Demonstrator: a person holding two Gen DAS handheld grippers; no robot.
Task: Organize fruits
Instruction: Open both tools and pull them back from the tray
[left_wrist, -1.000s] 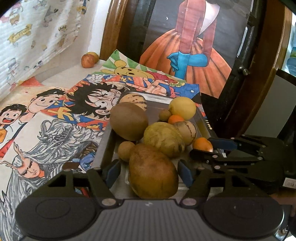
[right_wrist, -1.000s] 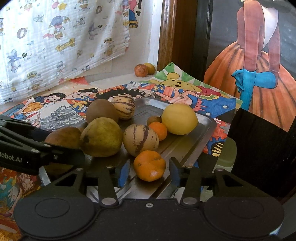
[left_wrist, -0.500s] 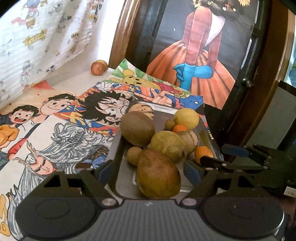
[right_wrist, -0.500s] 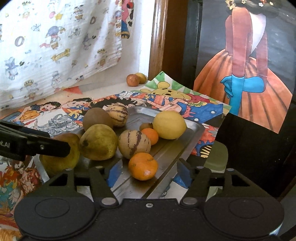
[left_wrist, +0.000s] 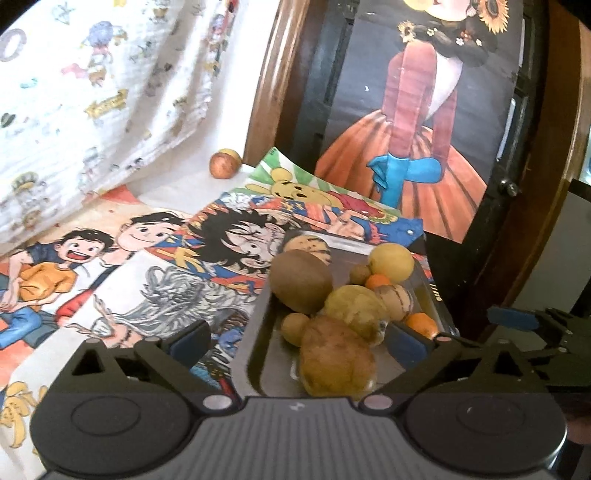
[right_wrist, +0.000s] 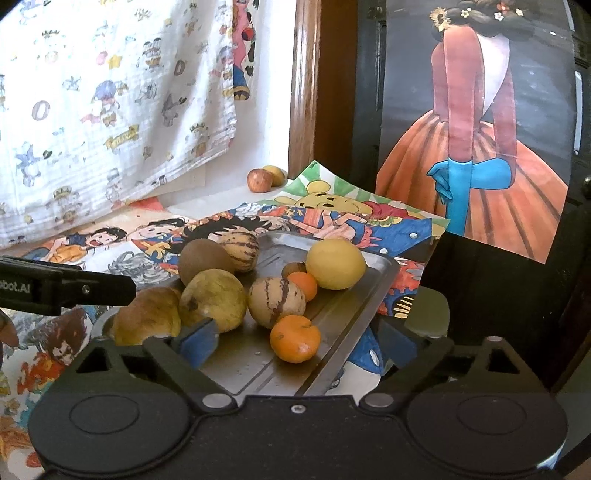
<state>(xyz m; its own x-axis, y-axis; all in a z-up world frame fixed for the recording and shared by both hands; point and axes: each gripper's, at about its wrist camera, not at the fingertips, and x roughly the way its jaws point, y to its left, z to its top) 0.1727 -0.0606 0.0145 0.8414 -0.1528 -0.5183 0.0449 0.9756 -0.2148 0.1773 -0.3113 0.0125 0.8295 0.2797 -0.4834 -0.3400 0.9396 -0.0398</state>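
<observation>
Right wrist view, metal tray (right_wrist: 373, 295) heaped with yellow, brown, orange fruits (right_wrist: 295, 338)

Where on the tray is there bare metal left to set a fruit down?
The near right of the tray is bare, bordered by the near orange and the right rim. A smaller strip lies behind the lemon, by the far rim. The left half is crowded: pears, striped melons and brown fruit touch.
</observation>
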